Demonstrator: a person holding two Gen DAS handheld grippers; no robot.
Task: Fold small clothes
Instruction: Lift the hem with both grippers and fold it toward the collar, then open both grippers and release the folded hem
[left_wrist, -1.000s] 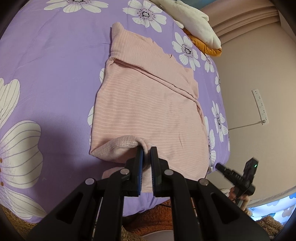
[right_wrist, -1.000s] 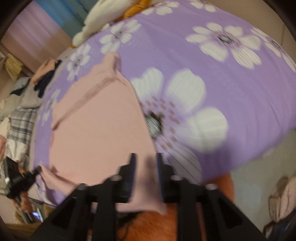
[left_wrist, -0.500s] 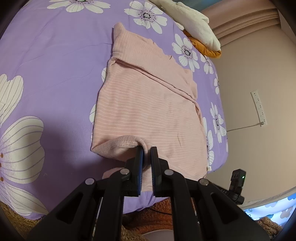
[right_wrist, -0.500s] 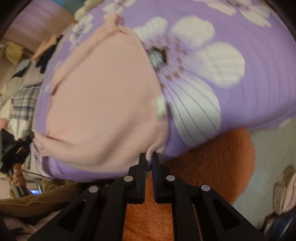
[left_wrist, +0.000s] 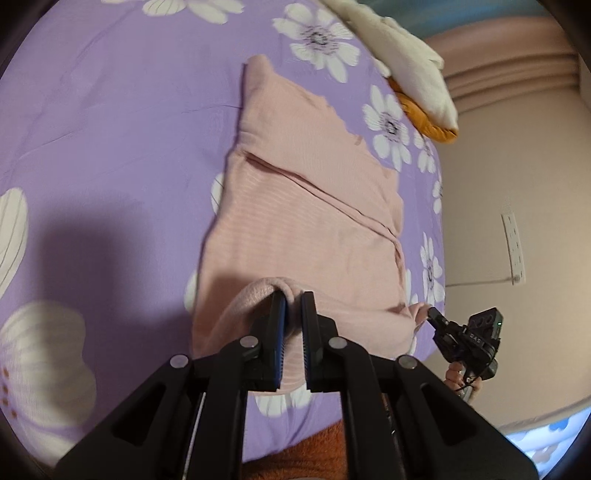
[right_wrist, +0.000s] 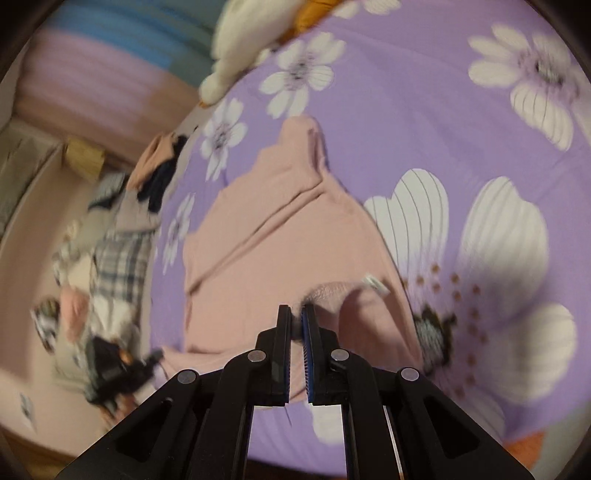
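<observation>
Left gripper (left_wrist: 292, 299), with its two black fingers lined with blue ribbed pads, is pinching a raised fold of the pink garment's hem at the lower centre of its own view. Right gripper (right_wrist: 296, 312), built the same, is clamping another lifted bit of that hem, its pads nearly touching with the cloth between them.

One pink garment (left_wrist: 303, 221) is lying flat across the purple bedsheet (left_wrist: 110, 147), filling the middle of both frames; it is a soft knit with faint pale horizontal stripes, and a long diagonal crease is running across its upper half. A fuzzier, looped inner face is showing where the hem is rolled up at the fingers. The sheet is smooth cotton-like fabric printed with many white daisies.

Only the left wrist view is showing a white power strip (left_wrist: 513, 247) on the beige wall at the right, its cable trailing left, and a cream blanket (left_wrist: 406, 59) lying over something mustard-orange at the upper right. It is also catching the other gripper from the side at the lower right, gripping the garment's corner.

Only the right wrist view, which is blurred, is showing a heap of clothes (right_wrist: 110, 258) at the left, including a plaid piece, and a small white label (right_wrist: 375, 284) on the garment near the hem.
</observation>
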